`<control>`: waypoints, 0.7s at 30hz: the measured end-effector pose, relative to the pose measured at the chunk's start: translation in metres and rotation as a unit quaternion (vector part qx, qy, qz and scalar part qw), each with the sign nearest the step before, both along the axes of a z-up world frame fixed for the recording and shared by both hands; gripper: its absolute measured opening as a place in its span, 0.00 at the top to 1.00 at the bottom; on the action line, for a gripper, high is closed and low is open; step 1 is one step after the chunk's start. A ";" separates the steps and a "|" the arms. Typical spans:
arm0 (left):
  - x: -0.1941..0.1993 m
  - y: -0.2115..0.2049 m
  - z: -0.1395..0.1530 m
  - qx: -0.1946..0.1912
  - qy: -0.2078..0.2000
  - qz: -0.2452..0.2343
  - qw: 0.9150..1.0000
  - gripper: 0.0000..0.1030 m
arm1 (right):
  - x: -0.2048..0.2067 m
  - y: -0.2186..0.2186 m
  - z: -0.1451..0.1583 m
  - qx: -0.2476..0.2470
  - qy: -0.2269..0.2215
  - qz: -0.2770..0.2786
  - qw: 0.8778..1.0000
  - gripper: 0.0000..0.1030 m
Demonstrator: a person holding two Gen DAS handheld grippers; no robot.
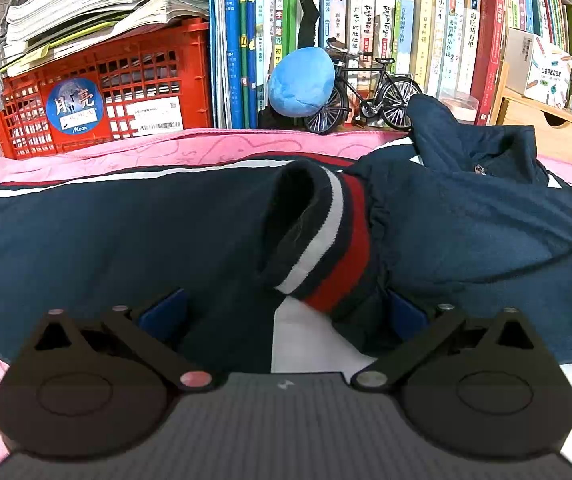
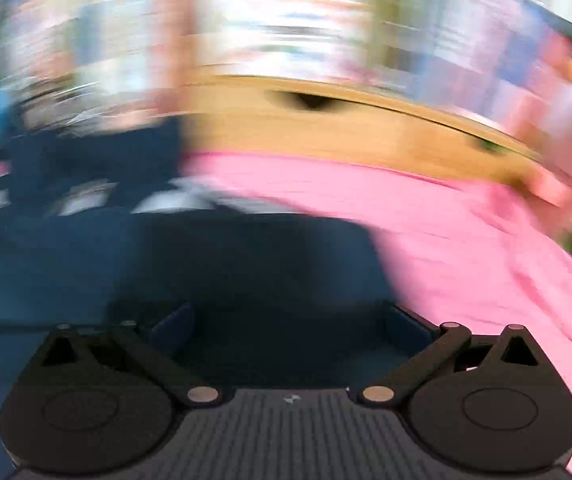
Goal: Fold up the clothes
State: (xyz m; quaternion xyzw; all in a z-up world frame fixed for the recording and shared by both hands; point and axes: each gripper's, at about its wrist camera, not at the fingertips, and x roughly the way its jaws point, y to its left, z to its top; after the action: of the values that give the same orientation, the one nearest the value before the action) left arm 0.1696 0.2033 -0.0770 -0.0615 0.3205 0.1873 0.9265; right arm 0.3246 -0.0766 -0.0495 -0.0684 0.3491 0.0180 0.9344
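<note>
A navy jacket (image 1: 106, 232) with white and red trim lies spread on a pink cloth (image 1: 190, 148). Its sleeve cuff (image 1: 326, 240), striped navy, white and red, rests on the jacket body just ahead of my left gripper (image 1: 286, 316), which is open with the cuff's near end and the white lining between its blue pads. The jacket's collar end (image 1: 482, 156) is bunched at the right. The right wrist view is heavily motion-blurred; my right gripper (image 2: 290, 332) is open over the navy jacket (image 2: 166, 264), with nothing clearly held.
Behind the cloth stand a red crate (image 1: 98, 92) topped with stacked papers, a row of books (image 1: 386, 28), a blue plush ball (image 1: 302, 82), a model bicycle (image 1: 370, 92) and wooden drawers (image 1: 542, 128). In the right wrist view, pink cloth (image 2: 446, 240) and a wooden drawer front (image 2: 326, 128) show blurred.
</note>
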 end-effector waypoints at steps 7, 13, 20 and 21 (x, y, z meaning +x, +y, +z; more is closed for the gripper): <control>0.000 0.000 0.001 -0.002 0.005 0.000 1.000 0.00 | -0.029 0.015 0.021 0.072 -0.010 0.037 0.997 0.00; 0.000 0.000 0.001 -0.005 0.008 0.000 1.000 0.00 | -0.087 0.100 0.031 0.088 0.017 0.243 0.966 0.00; 0.000 0.001 0.003 -0.007 0.012 0.000 1.000 0.00 | -0.091 0.048 0.013 0.050 0.039 0.187 0.980 0.00; 0.000 0.001 0.003 -0.007 0.012 0.000 1.000 0.00 | -0.091 0.029 0.012 0.052 0.039 0.165 0.984 0.00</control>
State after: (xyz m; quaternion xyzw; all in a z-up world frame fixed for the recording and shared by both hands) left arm 0.1700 0.2040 -0.0744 -0.0655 0.3329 0.1855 0.9222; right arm 0.2337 -0.0481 -0.0379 -0.0750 0.3681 0.1925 0.9065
